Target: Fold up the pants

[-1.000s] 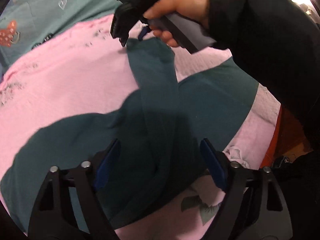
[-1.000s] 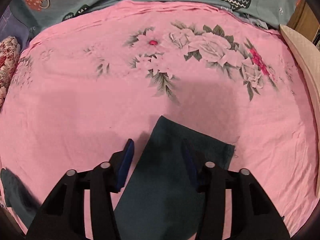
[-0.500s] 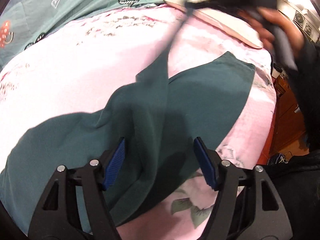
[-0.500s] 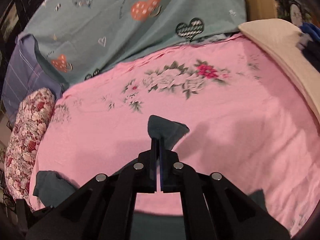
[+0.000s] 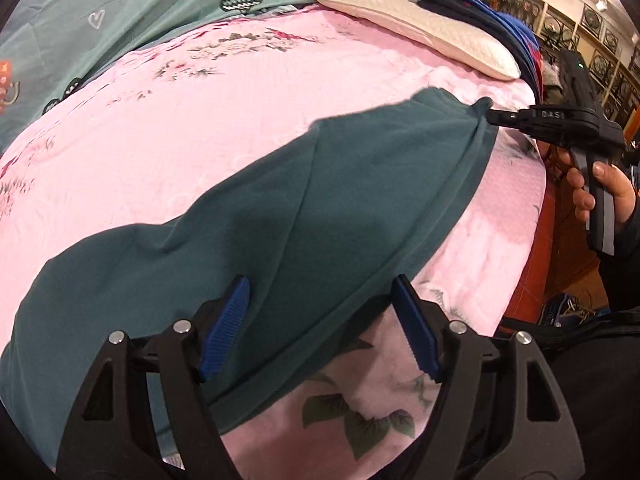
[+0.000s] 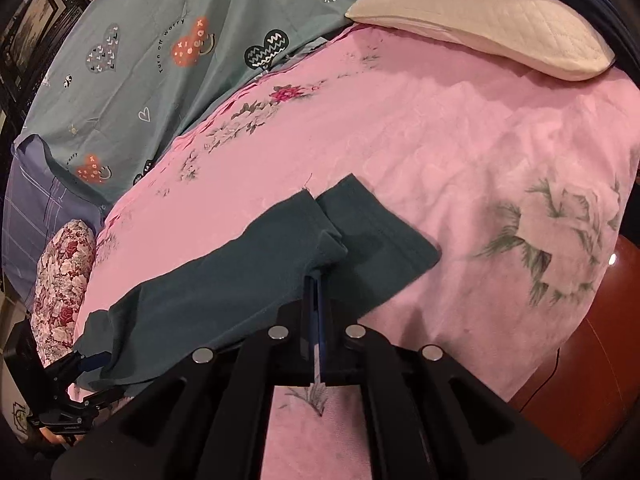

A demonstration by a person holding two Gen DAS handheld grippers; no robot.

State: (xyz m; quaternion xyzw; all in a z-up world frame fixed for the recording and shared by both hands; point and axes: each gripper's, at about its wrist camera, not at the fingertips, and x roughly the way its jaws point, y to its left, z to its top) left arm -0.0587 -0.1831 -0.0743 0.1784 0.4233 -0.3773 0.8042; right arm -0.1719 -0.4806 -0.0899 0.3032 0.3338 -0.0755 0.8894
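A: Where are the pants (image 5: 304, 200) right now?

B: Spread across the pink floral bedsheet (image 5: 224, 92), waist end low on the left, legs running up toward the quilted pillow (image 5: 420, 28). One leg lies over the other; the right wrist view shows the two hems close together, the upper one a little askew.

A: And the tools?

B: The right tool (image 6: 318, 280) is clamped fully shut on the hem of the upper leg, fabric bunched at its tips. In the left wrist view it pulls that hem out taut by the bed's edge. The left tool (image 5: 320, 320) stands wide open over the seat of the pants, near the lower edge; its blue pads (image 5: 226, 320) straddle the cloth, and I can't say they pinch anything.

A: So how far along?

B: Early, I'd judge. The lengthwise fold, leg onto leg, looks nearly made, but the hem hasn't been set down or squared. After that the pants still need folding crosswise, hems toward the waist.
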